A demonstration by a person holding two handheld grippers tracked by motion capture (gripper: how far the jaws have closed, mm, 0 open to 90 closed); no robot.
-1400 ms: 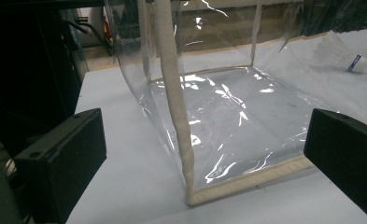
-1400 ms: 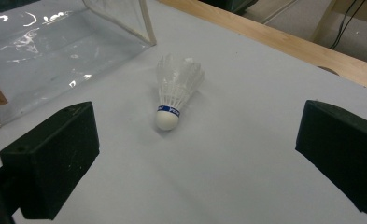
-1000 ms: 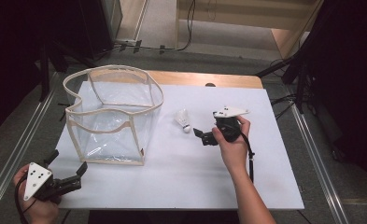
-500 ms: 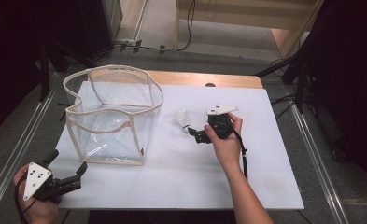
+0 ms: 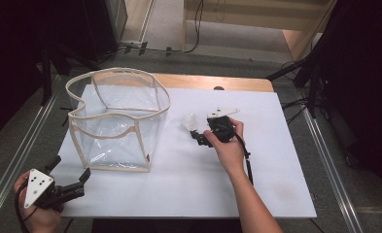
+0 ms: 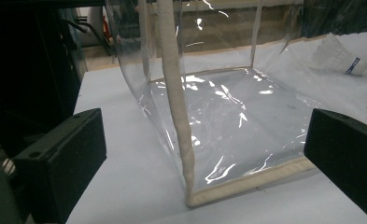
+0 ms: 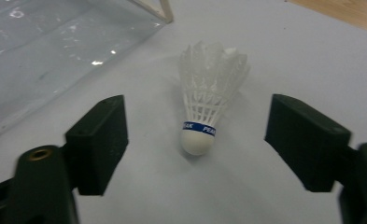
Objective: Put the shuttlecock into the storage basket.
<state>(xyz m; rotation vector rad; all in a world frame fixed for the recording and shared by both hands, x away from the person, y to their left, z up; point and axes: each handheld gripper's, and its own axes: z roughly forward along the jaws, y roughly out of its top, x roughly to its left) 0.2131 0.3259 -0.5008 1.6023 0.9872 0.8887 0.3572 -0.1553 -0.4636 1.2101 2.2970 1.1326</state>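
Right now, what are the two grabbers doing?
Left gripper: open, holding nothing.
Right gripper: open, jaws just closing around the shuttlecock, not touching it yet.

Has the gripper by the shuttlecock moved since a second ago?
Yes. The right gripper has slid left toward the clear bag, its jaws just closing, the shuttlecock between them untouched.

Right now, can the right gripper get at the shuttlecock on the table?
Probably yes. The shuttlecock lies on the white table between the right gripper's jaws, which have just been closing but are not touching it. Nothing blocks the way; the clear bag sits off to the side.
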